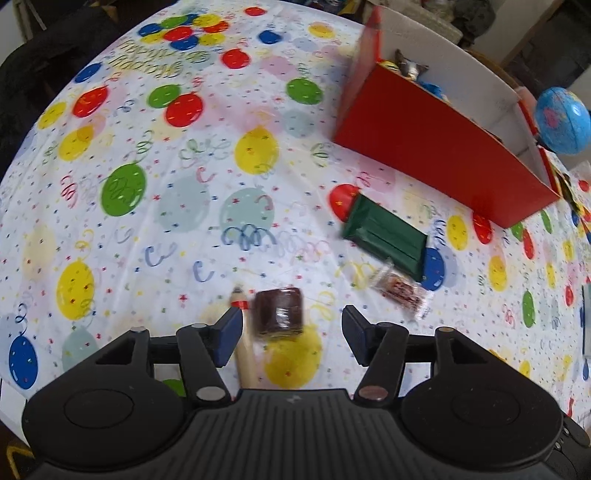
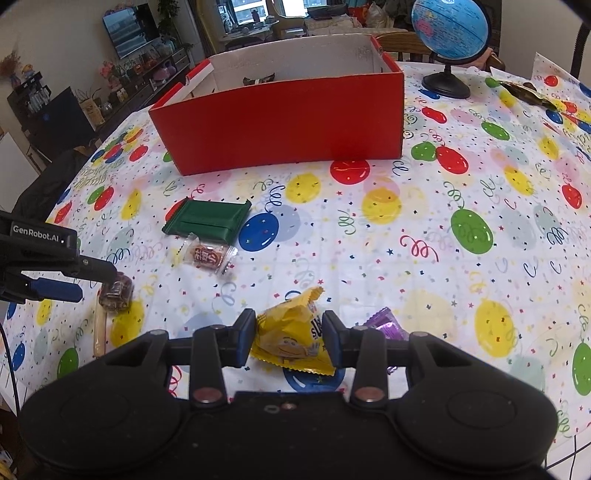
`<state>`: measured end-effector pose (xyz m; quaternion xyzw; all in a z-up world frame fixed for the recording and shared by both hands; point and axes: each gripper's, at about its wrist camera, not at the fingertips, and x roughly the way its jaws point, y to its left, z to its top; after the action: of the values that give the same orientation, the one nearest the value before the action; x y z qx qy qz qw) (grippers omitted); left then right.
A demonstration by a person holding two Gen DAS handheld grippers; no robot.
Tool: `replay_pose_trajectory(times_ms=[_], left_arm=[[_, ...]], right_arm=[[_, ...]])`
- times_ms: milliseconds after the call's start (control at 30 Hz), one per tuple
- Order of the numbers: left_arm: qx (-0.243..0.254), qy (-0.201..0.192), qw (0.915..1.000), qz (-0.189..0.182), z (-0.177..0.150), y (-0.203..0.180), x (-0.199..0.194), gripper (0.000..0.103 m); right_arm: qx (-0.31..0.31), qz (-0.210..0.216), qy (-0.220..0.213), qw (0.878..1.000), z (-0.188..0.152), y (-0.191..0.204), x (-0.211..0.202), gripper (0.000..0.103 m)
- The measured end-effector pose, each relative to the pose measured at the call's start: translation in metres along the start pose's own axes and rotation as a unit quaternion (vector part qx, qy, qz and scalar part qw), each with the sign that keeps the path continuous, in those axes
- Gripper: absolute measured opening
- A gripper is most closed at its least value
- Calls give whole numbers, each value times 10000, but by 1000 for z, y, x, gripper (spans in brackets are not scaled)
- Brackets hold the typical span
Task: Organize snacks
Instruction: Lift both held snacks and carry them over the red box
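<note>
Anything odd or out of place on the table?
Mostly stray snacks outside the red box: a green packet, a clear-wrapped candy and a purple wrapper. A blue globe sits among them, not a snack.

Red box (image 2: pixel 277 122), balloon-print tablecloth (image 2: pixel 406 240), green packet (image 2: pixel 207 219), yellow packet (image 2: pixel 291 336)

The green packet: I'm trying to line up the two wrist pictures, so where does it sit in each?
Left wrist view: the green packet lies right of centre, just below the red box.
Right wrist view: the green packet lies left of centre, in front of the red box.
Shared landmark: the clear-wrapped candy lying beside the packet on the side away from the box.
</note>
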<state>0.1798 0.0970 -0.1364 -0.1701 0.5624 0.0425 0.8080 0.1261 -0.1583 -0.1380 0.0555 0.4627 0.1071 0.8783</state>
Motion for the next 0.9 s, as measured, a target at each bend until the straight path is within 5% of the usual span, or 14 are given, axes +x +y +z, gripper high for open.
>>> replay_pose_trajectory(times_ms=[500,600,900], left_arm=[[255,119,9991,332,8,-13,31,56],[366,136,9984,418,7,-15,33,34],[505,17,9985,231,5,-22,16,33]], right_arm=[[4,-113,27,9999,0,-2,3,38],[-4,-134,25,9999,0,-2,3,38],[86,-168,-62,9998,5,-7,-2,37]])
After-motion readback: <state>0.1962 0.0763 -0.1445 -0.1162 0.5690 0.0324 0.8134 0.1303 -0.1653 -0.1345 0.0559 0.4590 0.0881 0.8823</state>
